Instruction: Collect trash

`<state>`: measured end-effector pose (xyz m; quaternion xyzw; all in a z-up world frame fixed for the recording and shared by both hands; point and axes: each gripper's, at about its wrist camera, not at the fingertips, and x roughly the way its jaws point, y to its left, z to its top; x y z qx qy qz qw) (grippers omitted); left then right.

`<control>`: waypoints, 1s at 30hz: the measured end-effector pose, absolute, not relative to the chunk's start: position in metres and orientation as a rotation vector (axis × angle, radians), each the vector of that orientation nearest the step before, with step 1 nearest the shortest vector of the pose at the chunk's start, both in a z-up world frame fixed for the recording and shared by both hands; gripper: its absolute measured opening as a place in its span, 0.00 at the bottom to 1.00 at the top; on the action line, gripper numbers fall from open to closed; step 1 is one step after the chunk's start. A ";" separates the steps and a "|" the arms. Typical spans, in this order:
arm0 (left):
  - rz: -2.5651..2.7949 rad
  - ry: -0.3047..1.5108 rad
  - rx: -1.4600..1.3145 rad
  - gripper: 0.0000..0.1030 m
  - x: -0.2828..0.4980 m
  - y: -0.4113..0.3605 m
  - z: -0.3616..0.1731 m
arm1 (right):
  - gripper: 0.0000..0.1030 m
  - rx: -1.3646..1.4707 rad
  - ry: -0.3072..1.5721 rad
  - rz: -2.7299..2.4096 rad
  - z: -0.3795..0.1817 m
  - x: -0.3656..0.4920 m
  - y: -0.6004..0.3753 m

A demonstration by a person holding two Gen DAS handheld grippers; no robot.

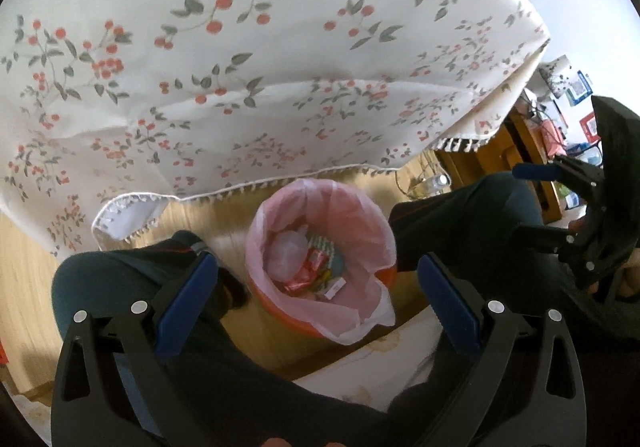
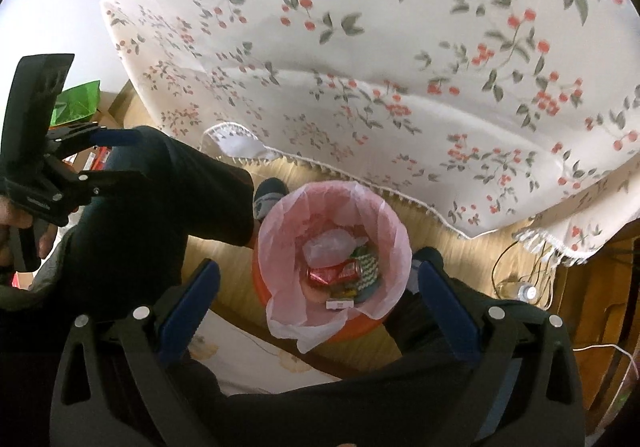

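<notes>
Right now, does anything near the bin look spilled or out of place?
Nothing is spilled. The trash lies inside the bin. Only the pink liner sags unevenly over the near rim, and the tablecloth has one corner folded back.

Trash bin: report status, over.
Both grippers, left and right, open, empty, above bin. Wrappers inside pink liner. Nothing in the way.

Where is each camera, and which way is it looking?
Left wrist view: sits on the left claw, looking steeply down at the bin; the person's legs and the right claw show.
Right wrist view: sits on the open right claw, looking down at the same bin; a leg, a shoe and the left claw show.
Both share the bin, the flowery tablecloth and the wooden floor.
</notes>
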<state>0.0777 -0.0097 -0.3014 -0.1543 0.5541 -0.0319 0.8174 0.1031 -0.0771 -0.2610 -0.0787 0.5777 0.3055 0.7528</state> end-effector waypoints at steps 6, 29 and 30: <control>-0.093 1.165 -0.299 0.95 0.073 -0.016 -0.280 | 0.95 -0.191 1.215 0.667 -0.233 0.100 -0.081; -0.125 1.027 -0.206 0.95 0.039 -0.025 -0.169 | 0.95 -0.217 1.059 0.674 -0.137 0.080 -0.092; -0.124 1.024 -0.201 0.95 0.038 -0.025 -0.166 | 0.95 -0.219 1.050 0.672 -0.133 0.078 -0.093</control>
